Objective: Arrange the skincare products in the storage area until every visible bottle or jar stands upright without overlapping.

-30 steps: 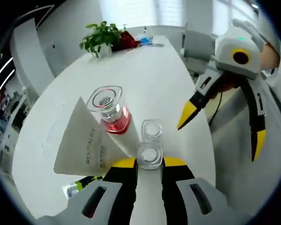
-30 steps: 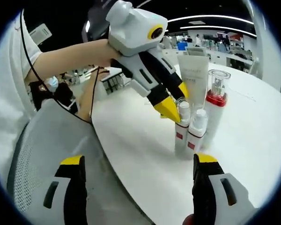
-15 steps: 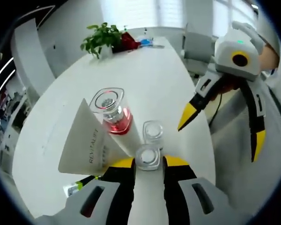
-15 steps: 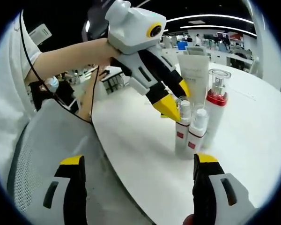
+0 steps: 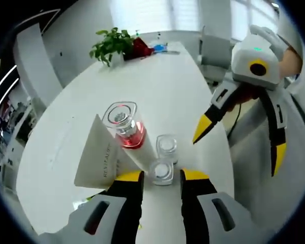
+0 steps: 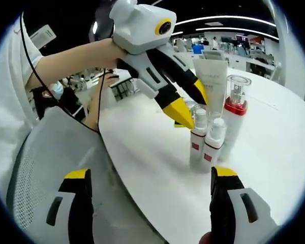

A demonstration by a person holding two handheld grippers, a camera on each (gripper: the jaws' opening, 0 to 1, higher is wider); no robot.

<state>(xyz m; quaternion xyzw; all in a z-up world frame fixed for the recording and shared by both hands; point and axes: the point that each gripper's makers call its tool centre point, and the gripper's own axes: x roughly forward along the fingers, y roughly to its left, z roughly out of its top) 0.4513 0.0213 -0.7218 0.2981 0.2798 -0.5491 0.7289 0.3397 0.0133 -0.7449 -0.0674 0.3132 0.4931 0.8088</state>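
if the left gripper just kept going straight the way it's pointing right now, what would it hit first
Probably the nearer small clear-capped bottle: it stands upright between the tips of the left gripper, whose jaws are open on either side of its cap. Going on, the jaws would likely pass down around it, then reach the white table. Depth is uncertain.

We can read "REVITALIFT" printed along the white tube [image 5: 104, 161] in the left gripper view. In the right gripper view the same tube [image 6: 210, 81] bears lettering too small for us to make out, and the red labels on the two small bottles [image 6: 206, 145] are unreadable.
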